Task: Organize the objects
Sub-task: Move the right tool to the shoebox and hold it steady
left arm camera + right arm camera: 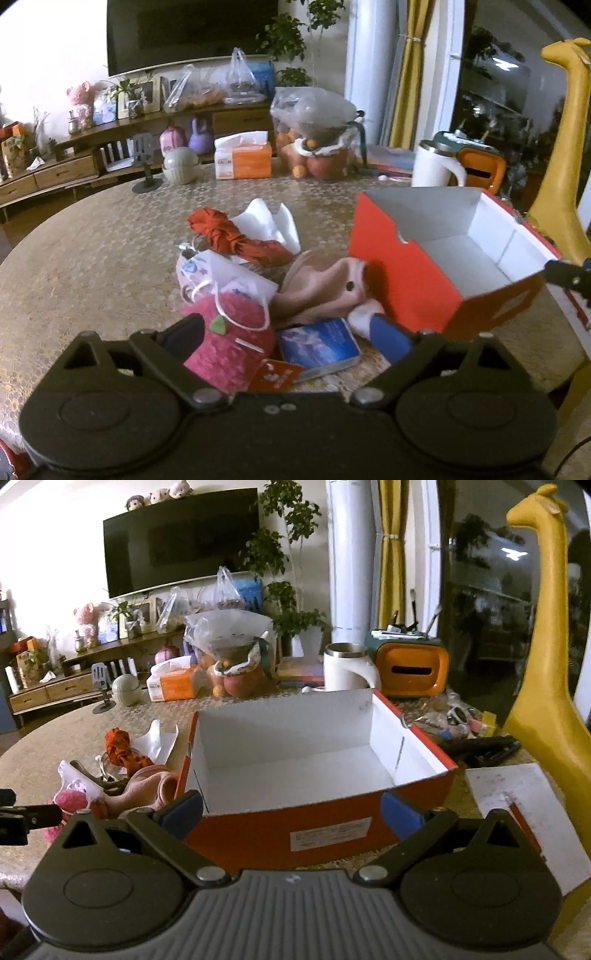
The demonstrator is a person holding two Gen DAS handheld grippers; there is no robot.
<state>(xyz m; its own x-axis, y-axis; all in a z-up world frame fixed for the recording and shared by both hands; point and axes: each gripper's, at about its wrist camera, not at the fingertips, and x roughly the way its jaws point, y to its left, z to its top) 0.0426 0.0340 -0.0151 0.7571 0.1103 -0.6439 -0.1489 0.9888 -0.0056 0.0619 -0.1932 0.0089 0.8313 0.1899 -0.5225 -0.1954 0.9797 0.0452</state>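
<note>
On table: orange box (295, 830), white inside | both hand-held grippers wide, holding nothing

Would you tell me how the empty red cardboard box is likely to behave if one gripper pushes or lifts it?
The red box is open-topped, empty and thin-walled, so it probably weighs little and would slide readily on the table. Lifted by one wall, the cardboard may flex. Its wide, low shape makes tipping unlikely.

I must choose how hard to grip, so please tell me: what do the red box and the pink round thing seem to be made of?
Red box: probably cardboard, matte; thin folded walls, white inside.
Pink round thing: apparently knitted or fuzzy yarn; rough, fluffy surface.
</note>
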